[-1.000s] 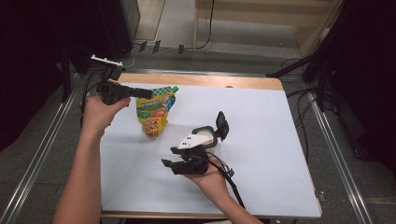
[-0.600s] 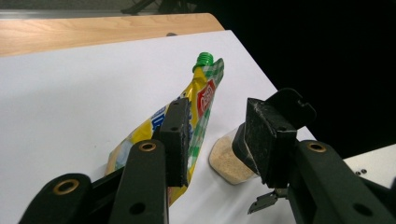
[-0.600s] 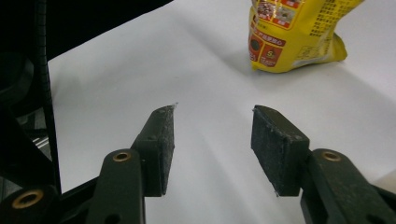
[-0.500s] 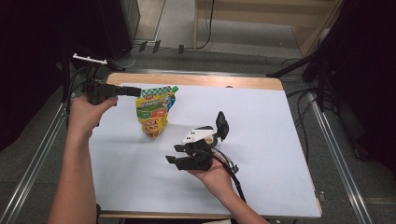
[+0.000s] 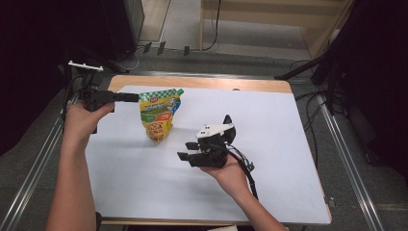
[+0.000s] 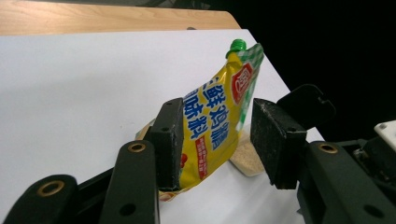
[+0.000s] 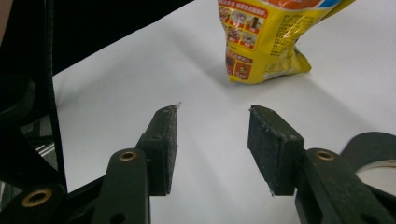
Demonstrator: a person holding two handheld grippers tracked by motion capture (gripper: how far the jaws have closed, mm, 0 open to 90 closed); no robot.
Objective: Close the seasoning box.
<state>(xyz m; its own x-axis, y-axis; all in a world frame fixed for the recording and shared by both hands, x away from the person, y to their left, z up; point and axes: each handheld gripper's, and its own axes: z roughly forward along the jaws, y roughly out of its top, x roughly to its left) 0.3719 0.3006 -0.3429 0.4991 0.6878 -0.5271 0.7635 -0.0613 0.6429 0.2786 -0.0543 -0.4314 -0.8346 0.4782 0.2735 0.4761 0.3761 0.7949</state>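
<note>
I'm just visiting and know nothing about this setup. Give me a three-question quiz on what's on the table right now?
1. True or false: the yellow pouch stands upright on the white table.
2. What colour is the pouch's cap? A red, B green, C black.
3. Which gripper has nothing between its jaws?

Key: 1 true. 2 B. 3 the right gripper; in the left gripper view the pouch shows between open jaws.

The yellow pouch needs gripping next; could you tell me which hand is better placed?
Probably left: the left tongs sit level with the yellow pouch, which stands framed between their open jaws. The right tongs are open, farther off over the white mat.
</note>
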